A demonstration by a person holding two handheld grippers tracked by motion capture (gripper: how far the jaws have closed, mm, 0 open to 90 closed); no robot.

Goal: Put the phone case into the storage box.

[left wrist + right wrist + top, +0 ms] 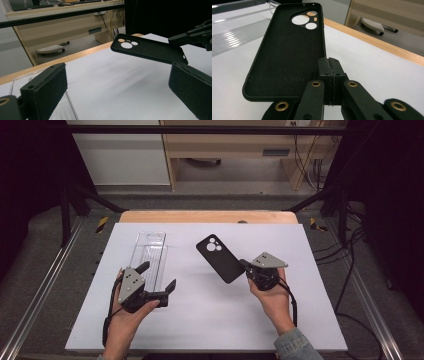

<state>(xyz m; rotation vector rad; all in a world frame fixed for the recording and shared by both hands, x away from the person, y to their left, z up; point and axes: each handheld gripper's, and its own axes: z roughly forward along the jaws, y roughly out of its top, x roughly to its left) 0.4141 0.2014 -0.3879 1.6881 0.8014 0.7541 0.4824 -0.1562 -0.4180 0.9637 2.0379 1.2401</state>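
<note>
A black phone case (219, 257) with round camera cut-outs hangs above the white table sheet (200, 320), held by its right edge. My right gripper (246, 266) is shut on that edge; in the right gripper view the case (287, 50) shows its inner face and the gripper (329, 62) pinches its rim. My left gripper (159, 279) stands open at the left, jaws wide and nothing between them, just beside a clear plastic box (148, 254). In the left gripper view the case (147, 48) floats ahead to the right, and the clear box (62, 110) lies low at the left.
The white sheet covers a wooden tabletop whose far edge (207, 216) shows. Black frame rails (45, 285) run along both sides. Beyond the table stand wooden furniture (230, 145) and hanging cables (310, 165).
</note>
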